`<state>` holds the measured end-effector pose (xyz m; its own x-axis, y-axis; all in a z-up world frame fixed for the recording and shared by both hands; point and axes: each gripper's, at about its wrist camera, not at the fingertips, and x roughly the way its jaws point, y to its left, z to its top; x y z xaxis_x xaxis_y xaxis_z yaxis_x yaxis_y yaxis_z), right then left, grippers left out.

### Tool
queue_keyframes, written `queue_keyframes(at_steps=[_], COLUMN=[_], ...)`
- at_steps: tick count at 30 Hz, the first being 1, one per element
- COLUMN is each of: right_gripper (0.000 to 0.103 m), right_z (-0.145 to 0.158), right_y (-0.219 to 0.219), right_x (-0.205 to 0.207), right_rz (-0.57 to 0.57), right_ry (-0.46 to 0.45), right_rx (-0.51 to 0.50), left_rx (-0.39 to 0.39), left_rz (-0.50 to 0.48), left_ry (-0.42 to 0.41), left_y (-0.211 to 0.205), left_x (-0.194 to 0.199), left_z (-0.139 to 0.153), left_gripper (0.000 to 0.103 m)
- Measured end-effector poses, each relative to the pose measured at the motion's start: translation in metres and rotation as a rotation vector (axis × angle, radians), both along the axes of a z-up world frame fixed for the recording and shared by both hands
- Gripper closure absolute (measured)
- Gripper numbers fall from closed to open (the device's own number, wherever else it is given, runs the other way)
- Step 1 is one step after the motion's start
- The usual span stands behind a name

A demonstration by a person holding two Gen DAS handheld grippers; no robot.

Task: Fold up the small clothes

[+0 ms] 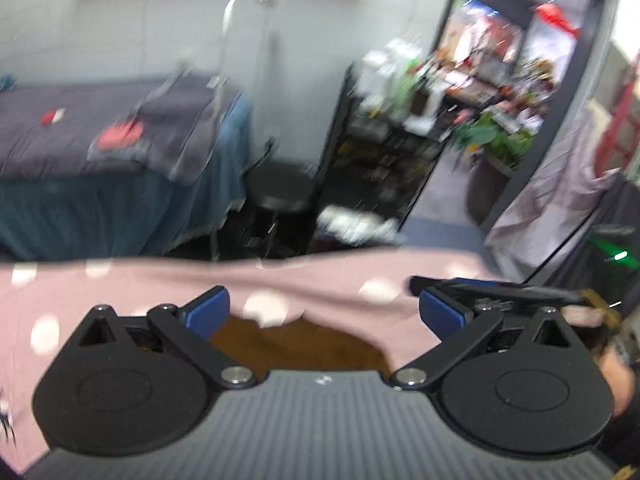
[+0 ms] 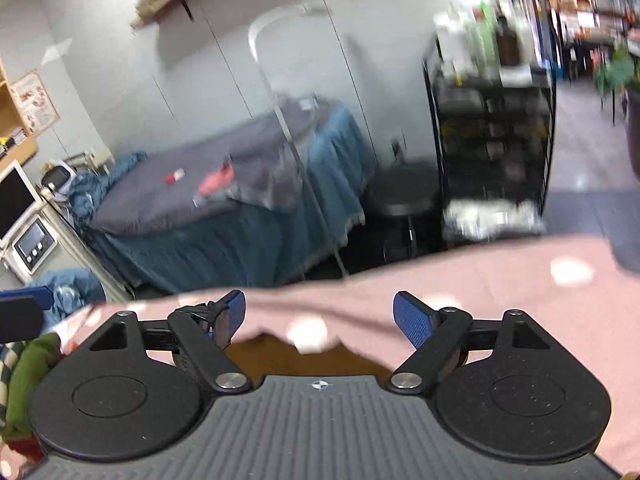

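Note:
A pink garment with white dots (image 1: 320, 284) lies spread on a brown table (image 1: 304, 344); its near edge sits between my left gripper's fingers. My left gripper (image 1: 324, 312) is open, low over the cloth, holding nothing. In the right wrist view the same pink garment (image 2: 480, 280) lies under my right gripper (image 2: 320, 316), which is open and empty, with the brown table (image 2: 296, 356) showing just behind its fingers. The other gripper shows at the right edge of the left wrist view (image 1: 500, 292) and at the left edge of the right wrist view (image 2: 20, 312).
A green and checked cloth pile (image 2: 24, 380) lies at the left of the table. Beyond the table edge stand a bed with blue and grey covers (image 2: 224, 200), a round black stool (image 2: 404, 196) and a black shelf cart (image 2: 492, 128). Both views are motion-blurred.

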<state>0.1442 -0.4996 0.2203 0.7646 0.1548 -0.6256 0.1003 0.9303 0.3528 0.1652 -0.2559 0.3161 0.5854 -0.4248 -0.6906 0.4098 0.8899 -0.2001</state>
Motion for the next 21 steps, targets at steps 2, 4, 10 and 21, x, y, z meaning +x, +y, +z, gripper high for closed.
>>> queue_keyframes(at_steps=[2,4,10,21], right_gripper=[0.000,0.000,0.000,0.000], right_z=[-0.024,-0.044,-0.083,-0.100], right_y=[-0.004,-0.008,-0.003,-0.002], right_x=[0.000,0.001,-0.017,-0.020], right_rz=[0.025,0.050,0.039,0.033], right_ry=[0.070,0.132,0.221,0.258], right_rx=[0.004,0.010,0.034,0.011], left_rx=[0.032,0.068,0.091,0.121], left_rz=[0.022,0.049,0.060,0.017], left_ry=[0.081,0.165,0.277,0.340], left_y=[0.003,0.008,0.023,0.009], left_x=[0.006,0.014,0.021,0.013], left_z=[-0.038,-0.075,-0.138,-0.167], left_gripper=[0.000,0.000,0.000,0.000])
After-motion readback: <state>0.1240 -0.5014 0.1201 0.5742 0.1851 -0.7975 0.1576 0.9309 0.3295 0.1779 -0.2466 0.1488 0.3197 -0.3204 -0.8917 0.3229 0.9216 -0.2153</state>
